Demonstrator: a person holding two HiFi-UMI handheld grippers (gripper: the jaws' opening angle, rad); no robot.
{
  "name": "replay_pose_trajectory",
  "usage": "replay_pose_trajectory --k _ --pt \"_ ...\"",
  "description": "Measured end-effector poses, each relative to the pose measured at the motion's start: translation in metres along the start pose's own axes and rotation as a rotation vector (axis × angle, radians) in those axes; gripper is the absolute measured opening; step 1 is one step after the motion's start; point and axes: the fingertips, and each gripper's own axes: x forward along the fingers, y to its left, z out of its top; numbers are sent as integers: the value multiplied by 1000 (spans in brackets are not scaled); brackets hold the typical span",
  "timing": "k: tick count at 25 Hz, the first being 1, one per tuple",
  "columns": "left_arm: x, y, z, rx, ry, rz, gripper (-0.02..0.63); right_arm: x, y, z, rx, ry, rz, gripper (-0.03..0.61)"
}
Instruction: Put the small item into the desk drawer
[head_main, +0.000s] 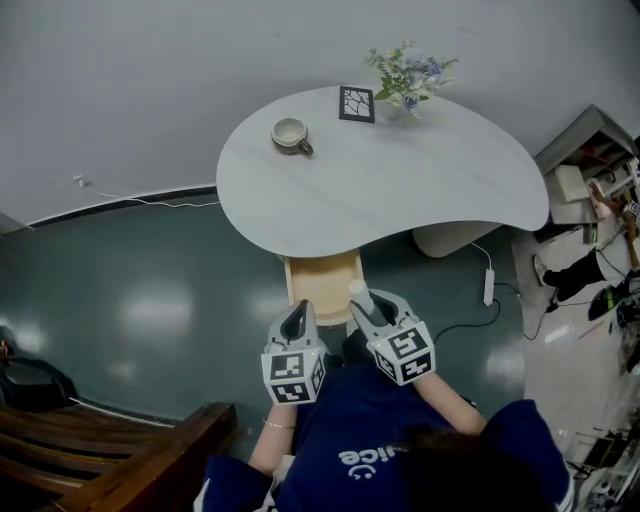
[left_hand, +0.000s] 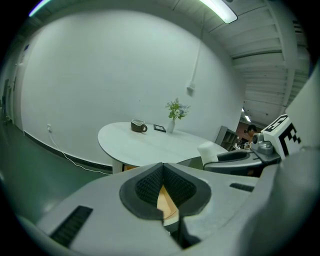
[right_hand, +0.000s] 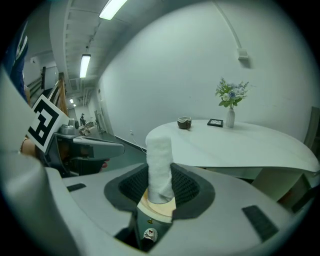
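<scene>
Right gripper: fingers grasping a white rolled small item, upright, sticking up past the fingertips. Left gripper: fingers clenched, nothing between them. Desk drawer is pulled out open from under the near edge of the white bench. In the head view the item sits over the drawer's front end, with both grippers side by side there. Along the bench's far edge: cup, small framed picture, vase of flowers.

Two claws; one roll, drawer, mug, frame, vase, table.
</scene>
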Motion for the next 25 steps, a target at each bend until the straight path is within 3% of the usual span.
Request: replay_pose_trajectory --k 10,25 --pt "3 13 20 3 -50 75 3 22 -9 13 -25 35 54 141" --pt "13 38 29 -21 -37 207 3 66 -16 14 -53 111 152 143"
